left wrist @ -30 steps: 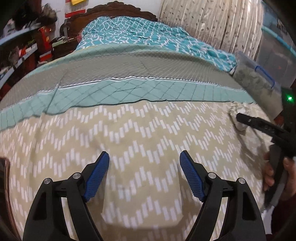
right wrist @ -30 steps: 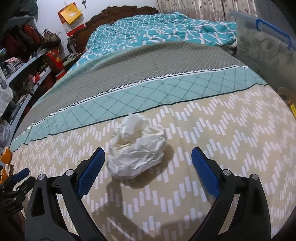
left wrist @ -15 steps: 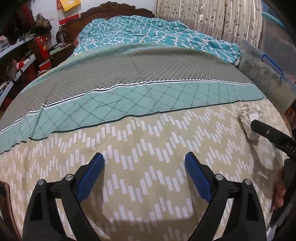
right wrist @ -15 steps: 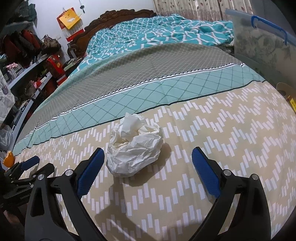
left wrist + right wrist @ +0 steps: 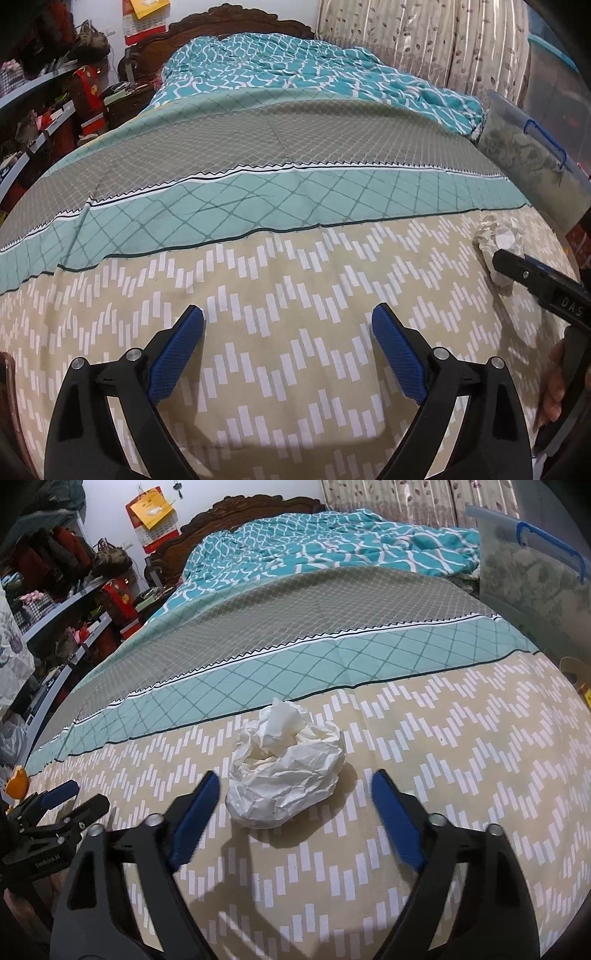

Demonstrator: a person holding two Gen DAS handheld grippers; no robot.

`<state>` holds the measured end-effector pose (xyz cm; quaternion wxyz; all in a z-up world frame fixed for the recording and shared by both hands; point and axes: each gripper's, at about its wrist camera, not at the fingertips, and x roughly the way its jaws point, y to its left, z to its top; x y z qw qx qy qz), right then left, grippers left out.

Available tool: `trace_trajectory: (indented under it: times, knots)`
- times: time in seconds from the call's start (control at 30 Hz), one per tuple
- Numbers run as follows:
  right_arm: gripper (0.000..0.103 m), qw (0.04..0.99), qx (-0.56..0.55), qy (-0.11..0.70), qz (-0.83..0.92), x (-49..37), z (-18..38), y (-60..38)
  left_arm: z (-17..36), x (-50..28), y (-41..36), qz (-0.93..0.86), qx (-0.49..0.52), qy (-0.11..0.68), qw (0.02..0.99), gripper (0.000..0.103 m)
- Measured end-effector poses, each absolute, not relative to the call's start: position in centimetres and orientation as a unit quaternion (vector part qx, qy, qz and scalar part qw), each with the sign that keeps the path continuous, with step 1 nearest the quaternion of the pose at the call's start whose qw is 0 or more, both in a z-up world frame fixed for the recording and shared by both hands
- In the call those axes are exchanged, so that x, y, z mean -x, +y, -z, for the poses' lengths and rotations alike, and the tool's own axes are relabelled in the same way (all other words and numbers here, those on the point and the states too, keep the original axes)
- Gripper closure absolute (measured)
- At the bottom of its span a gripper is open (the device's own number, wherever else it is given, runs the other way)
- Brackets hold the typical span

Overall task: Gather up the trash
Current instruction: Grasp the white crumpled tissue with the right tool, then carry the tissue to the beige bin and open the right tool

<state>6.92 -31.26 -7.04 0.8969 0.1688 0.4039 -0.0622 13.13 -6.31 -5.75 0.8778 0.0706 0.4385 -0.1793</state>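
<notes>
Crumpled white paper wad (image 5: 286,766) lies on the beige zigzag-patterned bedspread (image 5: 461,760), just ahead of the right gripper (image 5: 291,794), whose blue-padded jaws are spread wide and hold nothing, the left pad just beside the wad. Step in hand looks like the approach for the grab (no contact visible yet); next move calls for pushing forward so both pads flank the paper, then squeezing. Left gripper (image 5: 288,323) hovers wide open and empty over bare bedspread, well apart from the wad.
</notes>
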Motion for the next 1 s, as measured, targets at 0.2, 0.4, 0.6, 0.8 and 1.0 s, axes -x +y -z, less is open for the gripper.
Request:
trace_trajectory:
  times: [0.2,0.4,0.6,0.8,1.0]
  knots:
    - [0.056,0.899,-0.183,0.396,0.027,-5.8,6.9,-31.2,5.1,-12.0,-9.2,0.239,-0.062,0.444,0.862,0.031]
    - [0.059,0.906,-0.183,0.381,0.020,-2.2,6.3,-33.2,3.8,-10.7,-15.5,0.387,-0.007,0.470,0.793,0.047]
    - [0.059,0.914,-0.173,0.367,0.019,1.6,5.8,-36.9,3.5,-9.7,-23.0,0.501,0.035,0.509,0.699,0.064]
    - [0.059,0.920,-0.164,0.355,0.021,5.1,5.3,-41.1,3.3,-8.7,-29.5,0.554,0.035,0.531,0.640,0.072]
    - [0.059,0.924,-0.164,0.341,0.055,7.0,4.6,-46.0,2.3,-7.1,-35.5,0.592,0.001,0.526,0.611,0.088]
